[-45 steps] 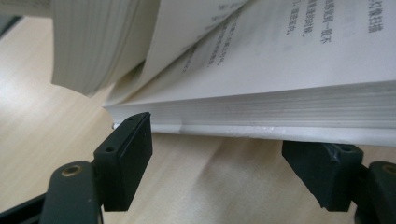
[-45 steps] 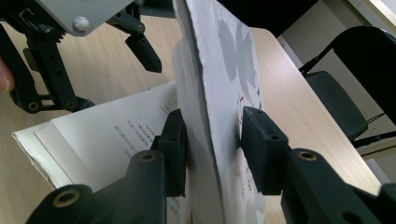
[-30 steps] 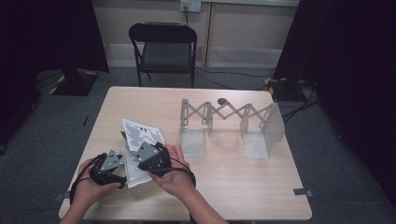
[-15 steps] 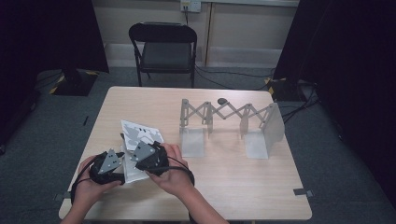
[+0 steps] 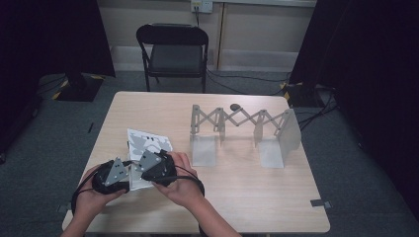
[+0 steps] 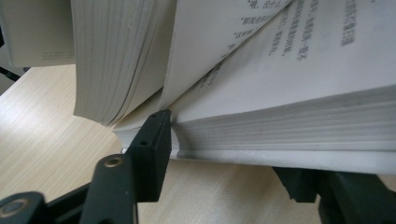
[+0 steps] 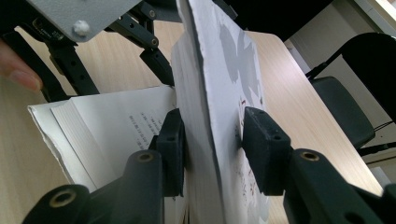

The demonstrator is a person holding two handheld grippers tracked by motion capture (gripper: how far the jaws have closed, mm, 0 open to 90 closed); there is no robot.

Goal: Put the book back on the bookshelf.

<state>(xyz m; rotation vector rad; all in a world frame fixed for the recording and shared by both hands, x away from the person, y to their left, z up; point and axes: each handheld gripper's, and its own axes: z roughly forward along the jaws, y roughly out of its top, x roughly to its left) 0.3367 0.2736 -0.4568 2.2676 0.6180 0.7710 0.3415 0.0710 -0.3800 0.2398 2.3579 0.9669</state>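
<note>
A book [image 5: 144, 148] is held open near the left front part of a pale wooden table [image 5: 247, 197]. It is seen in the high view just beyond the two hands.

The right gripper [image 7: 210, 140] is closed on the front cover and a thick bunch of pages. These are stood up on edge between its two jaws (one jaw pressed on the printed page side, the other on the cover with grey shapes). The left gripper [image 6: 229, 154] is set around the lower stack of pages, which lies flat. One jaw is pushed in at the fold, and the other is seen under the stack's bottom edge. Whether these jaws squeeze the pages cannot be told.

Past the jaws, in the middle of the table, a grey folding rack [image 5: 242, 121] is stood with two clear panels [image 5: 203, 150] below it. A small dark round thing [image 5: 235, 106] is seen behind it.

The table is set on grey carpet [image 5: 59, 128]. A black folding chair [image 5: 173, 54] is placed at the far side, with dark curtains [image 5: 365, 59] hung at both sides of the room.
</note>
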